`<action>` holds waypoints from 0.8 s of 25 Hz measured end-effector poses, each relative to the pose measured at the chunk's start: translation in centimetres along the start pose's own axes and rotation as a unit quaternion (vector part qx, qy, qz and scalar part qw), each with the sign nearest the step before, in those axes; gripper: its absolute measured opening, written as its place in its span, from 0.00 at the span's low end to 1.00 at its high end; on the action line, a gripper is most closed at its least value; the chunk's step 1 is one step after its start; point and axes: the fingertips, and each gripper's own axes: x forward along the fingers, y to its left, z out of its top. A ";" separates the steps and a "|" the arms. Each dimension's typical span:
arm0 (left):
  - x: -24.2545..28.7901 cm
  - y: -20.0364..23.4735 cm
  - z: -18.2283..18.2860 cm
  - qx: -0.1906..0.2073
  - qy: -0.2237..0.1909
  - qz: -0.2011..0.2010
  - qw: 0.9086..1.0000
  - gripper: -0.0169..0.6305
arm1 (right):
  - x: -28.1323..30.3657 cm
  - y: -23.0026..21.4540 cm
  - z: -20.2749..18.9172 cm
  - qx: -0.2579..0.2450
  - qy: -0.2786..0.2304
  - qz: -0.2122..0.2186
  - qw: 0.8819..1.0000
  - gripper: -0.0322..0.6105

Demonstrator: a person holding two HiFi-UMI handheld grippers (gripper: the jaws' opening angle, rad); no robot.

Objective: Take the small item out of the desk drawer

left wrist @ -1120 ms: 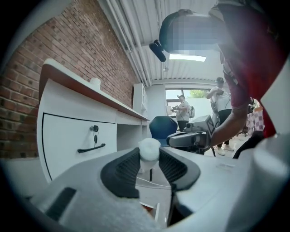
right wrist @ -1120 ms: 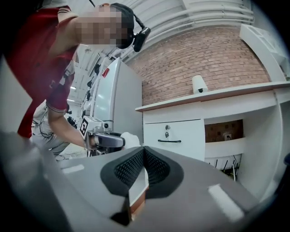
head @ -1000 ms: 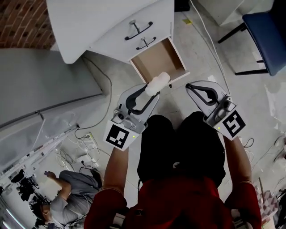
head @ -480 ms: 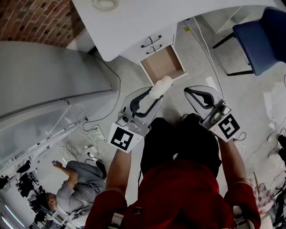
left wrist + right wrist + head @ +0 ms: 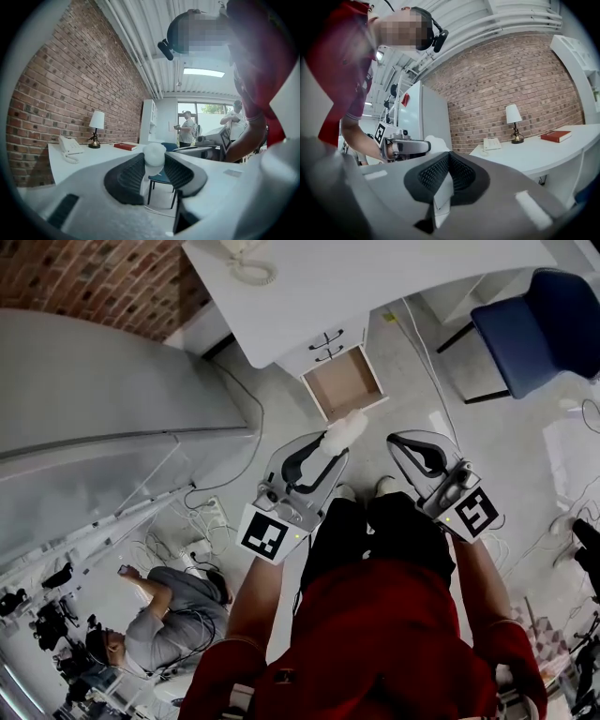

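My left gripper (image 5: 331,442) is shut on the small white item (image 5: 346,429), a soft rounded lump that sticks out past the jaw tips. In the left gripper view the item (image 5: 154,154) sits pinched between the two black ribbed pads (image 5: 130,175), held up in the air. The desk drawer (image 5: 343,383) stands pulled open below the white desk (image 5: 394,277), its brown bottom bare. My right gripper (image 5: 397,442) hovers beside the left one with its jaws shut and nothing in them (image 5: 449,155). From the right gripper view the left gripper (image 5: 405,146) and the white item (image 5: 436,141) show at the left.
A white telephone (image 5: 246,261), a lamp (image 5: 96,126) and a red book (image 5: 125,146) are on the desk top. A blue chair (image 5: 539,320) stands right of the desk. A grey partition (image 5: 103,381) runs along the left, with cables (image 5: 202,521) and a seated person (image 5: 159,615) on the floor.
Both grippers have moved up and away from the open drawer, the left one still holding the white item. The view has pulled back, and the desk top with the telephone has come into sight.
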 end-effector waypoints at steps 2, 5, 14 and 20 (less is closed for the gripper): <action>-0.5 -0.6 1.3 -0.002 0.000 0.004 1.000 0.23 | -0.5 0.6 1.4 0.002 -0.001 0.000 1.000 0.07; -0.9 -1.3 3.0 -0.008 -0.004 0.011 1.000 0.23 | -1.1 1.2 2.8 -0.001 0.000 0.002 1.000 0.07; -2.8 -4.4 4.7 0.001 -0.012 0.013 1.000 0.23 | -3.4 4.0 5.4 -0.016 -0.018 0.005 1.000 0.07; -4.1 -5.6 5.7 0.005 -0.020 0.012 1.000 0.23 | -4.5 5.6 6.1 -0.008 -0.029 0.004 1.000 0.07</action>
